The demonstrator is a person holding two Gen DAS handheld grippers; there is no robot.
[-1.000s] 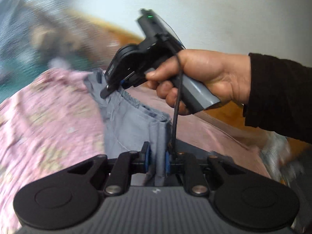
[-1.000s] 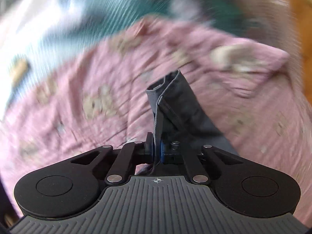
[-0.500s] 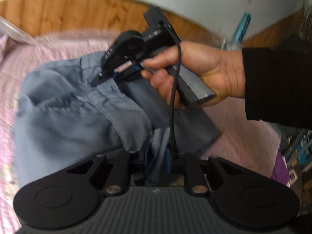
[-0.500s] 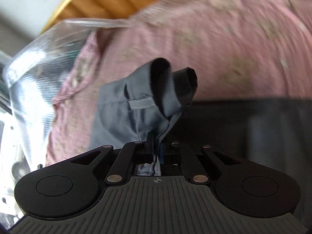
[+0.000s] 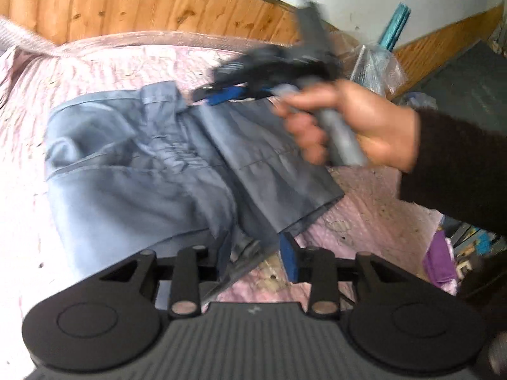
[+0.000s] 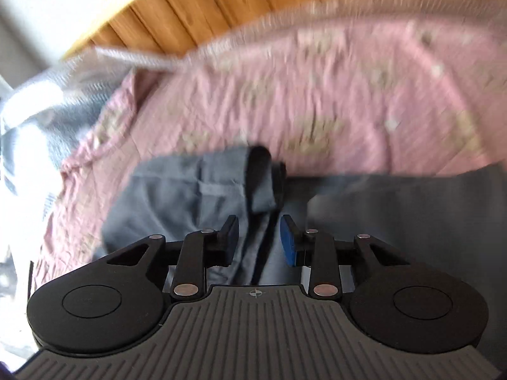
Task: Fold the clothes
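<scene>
Seen only from the left wrist: a hand (image 5: 364,126) in a dark sleeve (image 5: 456,164) gripping the right gripper (image 5: 218,93) over the far edge of the grey shorts (image 5: 152,171), blurred, fingers apart. Seen only from the right wrist: a rolled waistband end of the shorts (image 6: 196,196) standing up just ahead of the spread right gripper (image 6: 258,237), cloth lying loose between the fingers, not pinched. Left gripper (image 5: 256,253) spread too, at the near hem of the shorts. Shorts rumpled, creased, blue-grey, spread flat on the pink bedspread (image 5: 104,69). Beyond the shorts, a wooden headboard (image 5: 133,9).
</scene>
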